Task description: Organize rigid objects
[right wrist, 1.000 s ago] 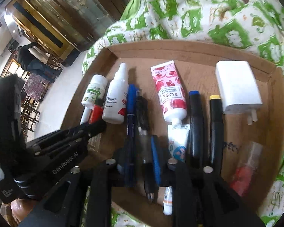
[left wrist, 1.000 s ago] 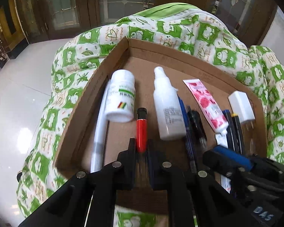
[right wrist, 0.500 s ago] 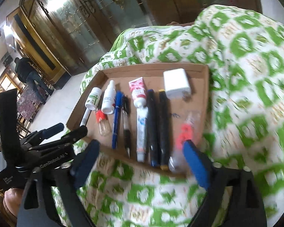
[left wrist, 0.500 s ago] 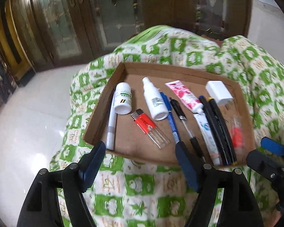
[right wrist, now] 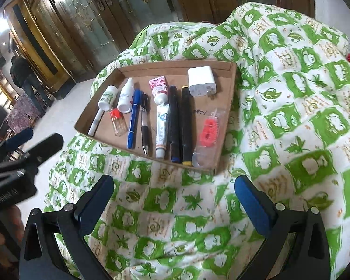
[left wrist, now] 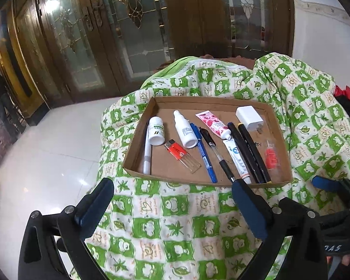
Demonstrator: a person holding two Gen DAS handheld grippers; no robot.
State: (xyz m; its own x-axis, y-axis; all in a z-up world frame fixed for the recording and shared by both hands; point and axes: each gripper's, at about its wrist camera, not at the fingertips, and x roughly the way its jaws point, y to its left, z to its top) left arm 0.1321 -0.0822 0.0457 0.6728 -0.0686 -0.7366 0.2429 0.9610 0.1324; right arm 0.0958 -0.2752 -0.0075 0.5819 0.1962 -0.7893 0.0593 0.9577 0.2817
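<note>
A cardboard tray (left wrist: 168, 175) (right wrist: 228, 107) lies on a green and white quilt. It holds a row of items: a white pen (left wrist: 147, 151), a pill bottle (left wrist: 156, 131), a red lighter (left wrist: 182, 156) (right wrist: 117, 121), a white dropper bottle (left wrist: 185, 129), a blue pen (left wrist: 204, 154), a black pen (left wrist: 215, 154), a pink tube (left wrist: 213, 124), two black markers (left wrist: 248, 151), a white charger (left wrist: 249, 117) (right wrist: 201, 80) and a clear bag with red pieces (left wrist: 271, 158). My left gripper (left wrist: 172, 196) and right gripper (right wrist: 173, 193) are open, empty, in front of the tray.
The quilt (left wrist: 175, 228) covers a rounded mound and drops to a white tiled floor (left wrist: 46, 151) on the left. Wooden glass doors (left wrist: 128, 28) stand behind. A person (right wrist: 23, 74) stands far left. The left gripper's body (right wrist: 18, 163) shows at the right wrist view's left edge.
Both grippers opened and pulled back and up from the tray. The left let go of the red lighter, which now lies slanted in the tray. The right let go of the pens.
</note>
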